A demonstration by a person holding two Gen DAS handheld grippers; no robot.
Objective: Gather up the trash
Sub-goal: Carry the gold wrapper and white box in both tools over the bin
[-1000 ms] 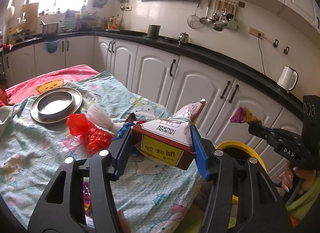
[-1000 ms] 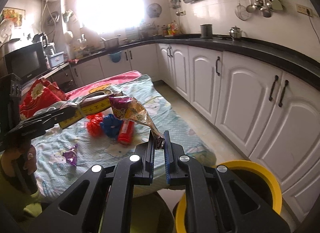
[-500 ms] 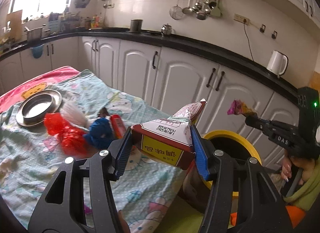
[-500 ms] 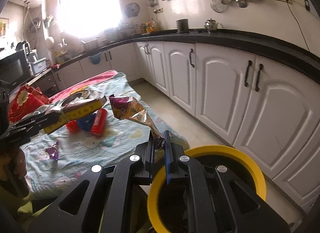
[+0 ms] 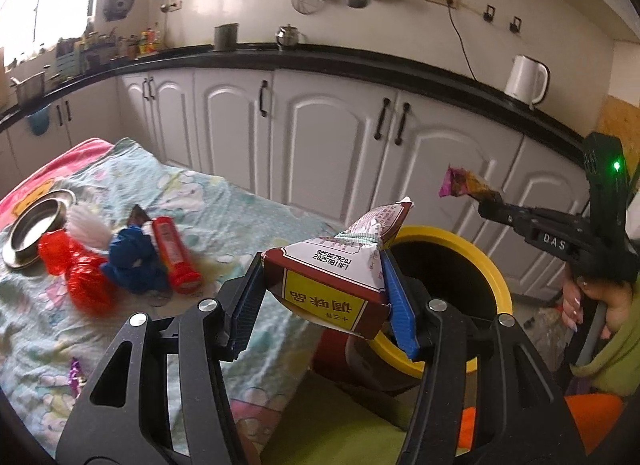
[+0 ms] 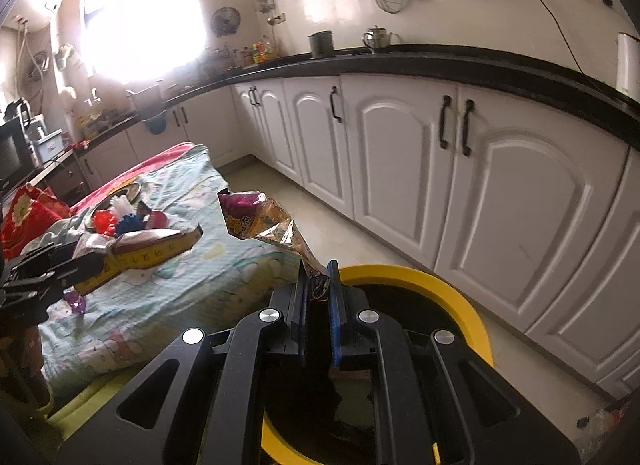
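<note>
The bed cover (image 5: 224,217), pale blue with cartoon pictures, is seen to the left of the yellow bin (image 5: 494,285). The yellow bin has a bright yellow rim and is dark inside; it is stood on the floor just beside the bed cover and near the white cupboards (image 5: 332,145).

A seasoning packet (image 5: 332,281) is held above the near rim of the yellow bin. It is dark red and white with a yellow label. The numbers "025027920J" and "20250818F1" can be read on it, and big red Chinese words are printed on the label, upside down. It is pinched tight between the blue pads of the left gripper (image 5: 324,301).

A snack wrapper (image 6: 264,221), shiny with purple and gold, is held up over the yellow bin. Its twisted end is squeezed between the nearly closed fingers of the right gripper (image 6: 318,289). The letters "DAS" are written on the side of that gripper. It is gripped by a hand (image 5: 596,301) to the right of the yellow bin.

On the bed cover, well apart from the yellow bin, a red tube (image 5: 174,253), a blue bundle (image 5: 132,261) and a red bag (image 5: 80,273) are laid close together, perhaps touching. A metal dish (image 5: 32,229) is set farther left.
</note>
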